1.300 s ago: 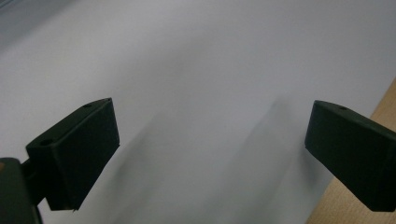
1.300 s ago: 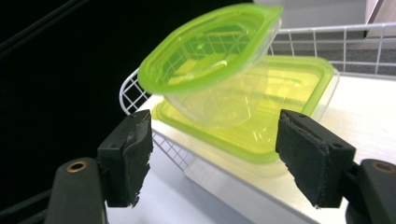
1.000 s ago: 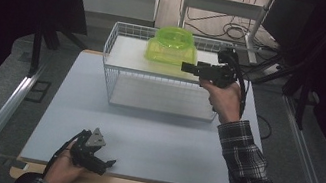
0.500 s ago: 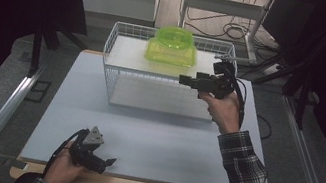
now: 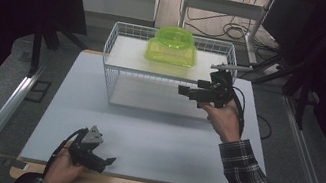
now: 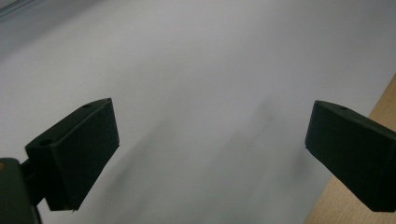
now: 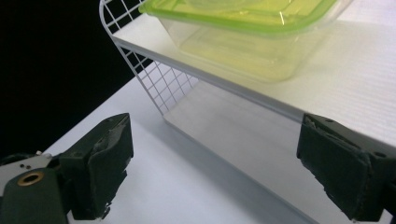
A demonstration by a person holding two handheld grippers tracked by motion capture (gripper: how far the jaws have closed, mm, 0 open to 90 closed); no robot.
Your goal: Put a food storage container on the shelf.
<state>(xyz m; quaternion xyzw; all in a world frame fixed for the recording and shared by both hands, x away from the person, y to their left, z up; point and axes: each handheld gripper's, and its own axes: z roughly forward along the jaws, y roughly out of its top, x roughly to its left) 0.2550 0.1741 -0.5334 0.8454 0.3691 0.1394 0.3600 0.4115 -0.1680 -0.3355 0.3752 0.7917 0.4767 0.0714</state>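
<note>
Both grippers are released and empty; the right gripper (image 5: 186, 91) has dropped lower and nearer, off the rack (image 5: 112, 87). The green box (image 5: 173, 46) sits on its far shelf, probably the target, while the left gripper (image 5: 107, 162) rests at the near edge

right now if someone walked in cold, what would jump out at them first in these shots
The bright green lidded container on the upper shelf of the white wire rack at the table's far side. Then the right gripper, held open in the air beside the rack's right end, while the left gripper rests open near the table's front edge.
</note>
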